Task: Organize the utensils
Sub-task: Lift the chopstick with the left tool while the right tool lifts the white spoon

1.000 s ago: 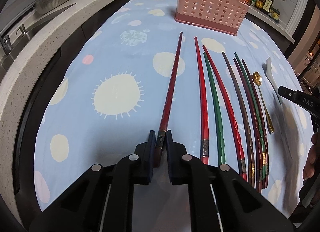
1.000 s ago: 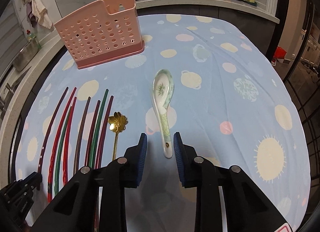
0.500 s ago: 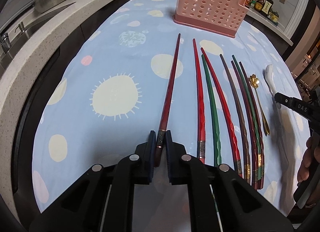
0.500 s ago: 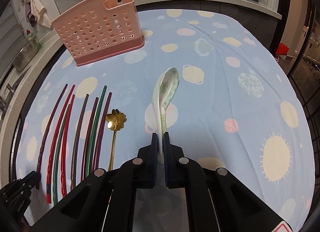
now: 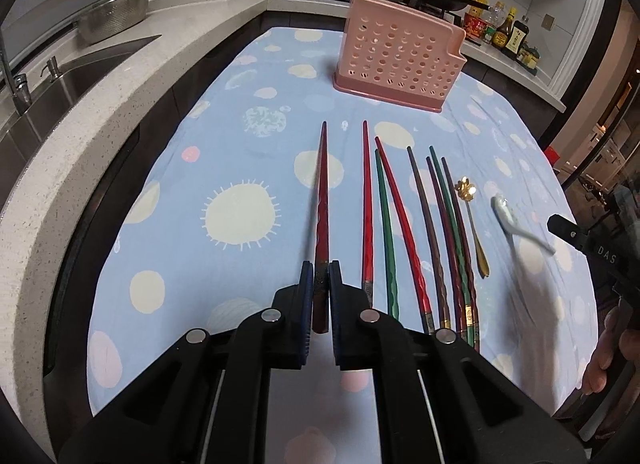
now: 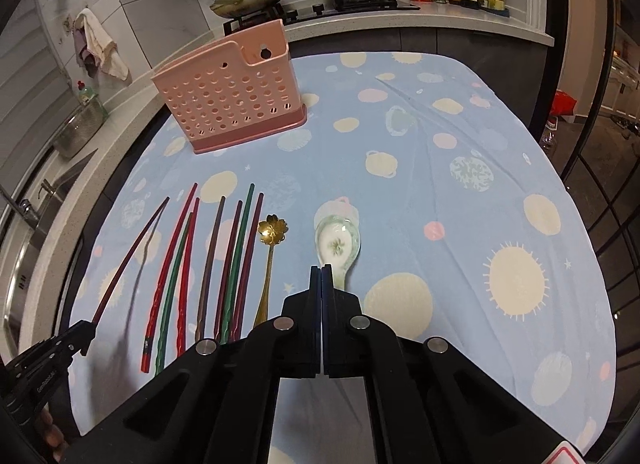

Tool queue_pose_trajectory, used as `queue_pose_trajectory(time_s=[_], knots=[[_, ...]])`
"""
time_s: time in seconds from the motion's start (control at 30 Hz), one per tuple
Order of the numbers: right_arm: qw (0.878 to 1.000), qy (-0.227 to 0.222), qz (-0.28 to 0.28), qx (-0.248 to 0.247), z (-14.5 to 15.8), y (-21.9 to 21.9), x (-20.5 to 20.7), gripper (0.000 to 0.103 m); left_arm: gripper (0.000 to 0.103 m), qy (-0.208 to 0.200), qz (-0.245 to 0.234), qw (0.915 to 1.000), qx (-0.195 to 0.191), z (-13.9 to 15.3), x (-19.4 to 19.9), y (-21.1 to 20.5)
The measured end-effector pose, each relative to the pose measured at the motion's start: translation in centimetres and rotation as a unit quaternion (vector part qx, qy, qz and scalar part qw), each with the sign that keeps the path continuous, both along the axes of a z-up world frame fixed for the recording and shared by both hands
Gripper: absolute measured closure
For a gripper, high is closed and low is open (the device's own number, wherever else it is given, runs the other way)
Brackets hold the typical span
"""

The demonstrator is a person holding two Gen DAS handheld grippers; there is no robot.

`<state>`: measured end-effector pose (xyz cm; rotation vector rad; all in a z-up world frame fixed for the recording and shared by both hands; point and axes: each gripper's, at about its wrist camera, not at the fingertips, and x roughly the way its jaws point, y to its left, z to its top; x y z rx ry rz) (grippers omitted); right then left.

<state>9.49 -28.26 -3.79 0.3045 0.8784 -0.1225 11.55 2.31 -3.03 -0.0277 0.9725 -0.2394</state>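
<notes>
Your left hand-held gripper (image 5: 320, 276) is clenched on a dark red chopstick (image 5: 322, 200), lifted off the blue worktop (image 5: 224, 152). Your right hand-held gripper (image 6: 322, 276) squeezes the white spoon (image 6: 338, 242) by its handle, near the pink basket (image 6: 236, 92).

Pink perforated holder (image 5: 396, 60), pale-blue polka-dot cloth (image 5: 224, 152), red and green chopsticks (image 5: 386, 224)

The surface (image 6: 460, 224) wears a pale blue cloth (image 6: 420, 136) with spots and suns. On it stands a pink holder (image 6: 232, 104) at the far end; nearer lie seven chopsticks (image 6: 224, 264) side by side and a gold spoon (image 6: 270, 248) beside them
</notes>
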Motion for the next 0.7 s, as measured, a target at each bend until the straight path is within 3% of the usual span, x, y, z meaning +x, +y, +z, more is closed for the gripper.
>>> queue_pose_trajectory(time_s=[0.17,0.27,0.33,0.5,0.7], knots=[[1.0,0.01,0.004,-0.018,-0.4,0.2,-0.5,0.102,0.096,-0.013,0.0,0.9999,-0.002,1.0,-0.3,0.0],[0.999,0.028,-0.001,-0.026,-1.9,0.0,-1.2,0.093,0.096,-0.005,0.0,1.0,0.002,0.3,-0.5,0.0],[0.999,0.04,-0.003,-0.017,-3.1,-0.4,-1.6,0.087,0.096,0.003,0.0,1.0,0.005,-0.4,-0.7,-0.1],[0.997,0.064,-0.015,0.029,-5.6,-1.3,-1.5,0.087,0.096,0.021,-0.004,0.9997,0.015,-2.0,-0.9,-0.2],[0.997,0.068,-0.007,0.031,-6.4,-0.6,-1.3,0.086,0.096,0.033,-0.002,0.9993,0.018,-2.9,-0.8,-0.1]])
